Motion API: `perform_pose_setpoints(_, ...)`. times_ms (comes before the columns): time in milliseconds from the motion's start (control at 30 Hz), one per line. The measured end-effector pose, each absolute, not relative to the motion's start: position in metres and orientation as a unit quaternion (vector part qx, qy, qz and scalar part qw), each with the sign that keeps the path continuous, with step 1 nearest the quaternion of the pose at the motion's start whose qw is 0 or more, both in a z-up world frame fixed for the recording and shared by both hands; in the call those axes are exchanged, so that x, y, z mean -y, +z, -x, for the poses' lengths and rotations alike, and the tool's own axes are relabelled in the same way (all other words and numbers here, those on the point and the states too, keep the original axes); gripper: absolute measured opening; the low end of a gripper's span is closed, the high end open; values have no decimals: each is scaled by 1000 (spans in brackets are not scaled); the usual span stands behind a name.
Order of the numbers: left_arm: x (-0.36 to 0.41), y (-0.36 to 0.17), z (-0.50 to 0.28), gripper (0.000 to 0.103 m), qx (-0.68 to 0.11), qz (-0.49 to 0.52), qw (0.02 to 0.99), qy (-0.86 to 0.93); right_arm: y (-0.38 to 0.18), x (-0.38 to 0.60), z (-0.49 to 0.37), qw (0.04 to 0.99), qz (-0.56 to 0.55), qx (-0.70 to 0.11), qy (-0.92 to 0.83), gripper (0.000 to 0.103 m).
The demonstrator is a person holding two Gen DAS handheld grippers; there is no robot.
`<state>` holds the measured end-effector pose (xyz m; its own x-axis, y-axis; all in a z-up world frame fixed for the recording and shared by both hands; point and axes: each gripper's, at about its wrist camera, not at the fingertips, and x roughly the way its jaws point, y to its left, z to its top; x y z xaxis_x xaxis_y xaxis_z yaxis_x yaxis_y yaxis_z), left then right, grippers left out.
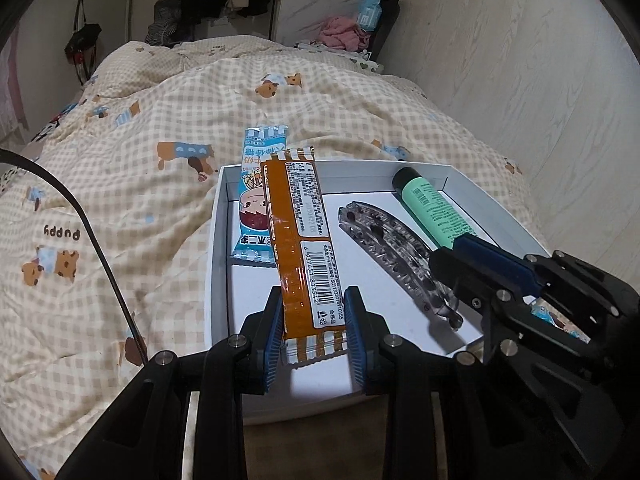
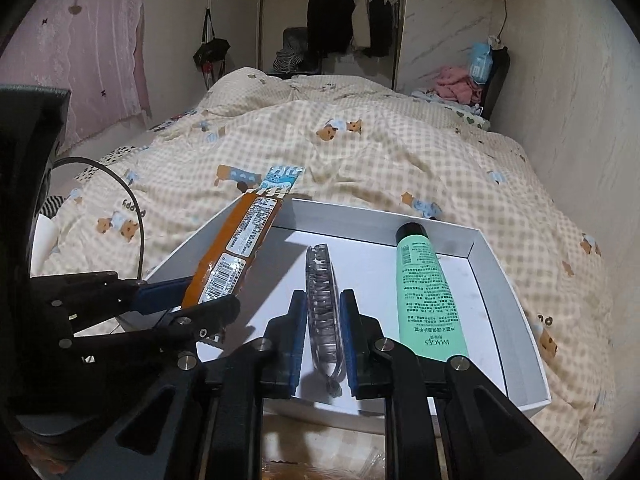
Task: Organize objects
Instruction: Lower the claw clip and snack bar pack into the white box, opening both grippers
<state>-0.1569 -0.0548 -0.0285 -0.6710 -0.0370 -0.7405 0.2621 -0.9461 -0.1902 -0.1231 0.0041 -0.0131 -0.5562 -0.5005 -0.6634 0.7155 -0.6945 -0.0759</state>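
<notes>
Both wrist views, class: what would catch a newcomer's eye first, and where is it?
The orange snack packet stands out, pinched in the left gripper above the white tray's left side. At mid-tray the right gripper closes around a clear hair clip. A green tube lies along the right wall.

A home bedroom: a bed (image 2: 360, 152) under a checked puppy-print quilt (image 1: 160, 168) fills the room, with dark clothes on a rail (image 2: 352, 20) beyond its far end and a pink lace curtain (image 2: 92, 60) to its left.
</notes>
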Motion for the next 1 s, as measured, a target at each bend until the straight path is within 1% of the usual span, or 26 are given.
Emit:
perform_pose_setpoints(333, 53, -27, 154, 32, -134, -395, 77, -905, -11, -5, 118, 343, -300, -180, -872, 21)
perform_pose_setpoints(400, 54, -27, 155, 32, -137, -394, 78, -905, -11, -6, 119, 337, -299, -179, -875, 31)
perform_pose_setpoints(433, 54, -27, 154, 32, -140, -393, 75, -906, -11, -8, 120, 336, -299, -174, -876, 33)
perform_pose_setpoints(467, 55, -26, 153, 32, -145, -389, 72, -907, -10, -11, 122, 336, -300, -167, -877, 39)
perform_pose_setpoints(500, 56, -24, 150, 32, -148, -383, 72, -909, -9, -14, 124, 333, -300, -157, -880, 48)
perform_pose_setpoints(533, 57, -22, 148, 34, -150, -378, 73, -911, -8, -17, 126, 334, -302, -148, -881, 52)
perform_pose_setpoints(567, 57, -19, 146, 40, -150, -371, 78, -913, -7, -19, 129, 338, -306, -138, -879, 57)
perform_pose_setpoints(667, 62, -12, 141, 49, -160, -353, 86, -918, -5, -22, 136, 349, -319, -115, -874, 58)
perform_pose_setpoints(733, 66, -8, 138, 53, -169, -342, 86, -920, 0, -24, 137, 353, -317, -105, -874, 64)
perform_pose_setpoints(767, 68, -5, 135, 57, -174, -335, 87, -922, 4, -27, 136, 357, -312, -97, -875, 69)
perform_pose_setpoints(800, 70, -1, 131, 59, -179, -325, 87, -925, 10, -30, 135, 363, -305, -86, -876, 73)
perform_pose_setpoints(900, 72, 17, 120, 59, -180, -289, 89, -936, 33, -39, 127, 377, -277, -67, -881, 73)
perform_pose_setpoints(1000, 68, 40, 111, 59, -162, -273, 95, -943, 62, -48, 114, 398, -236, -82, -883, 73)
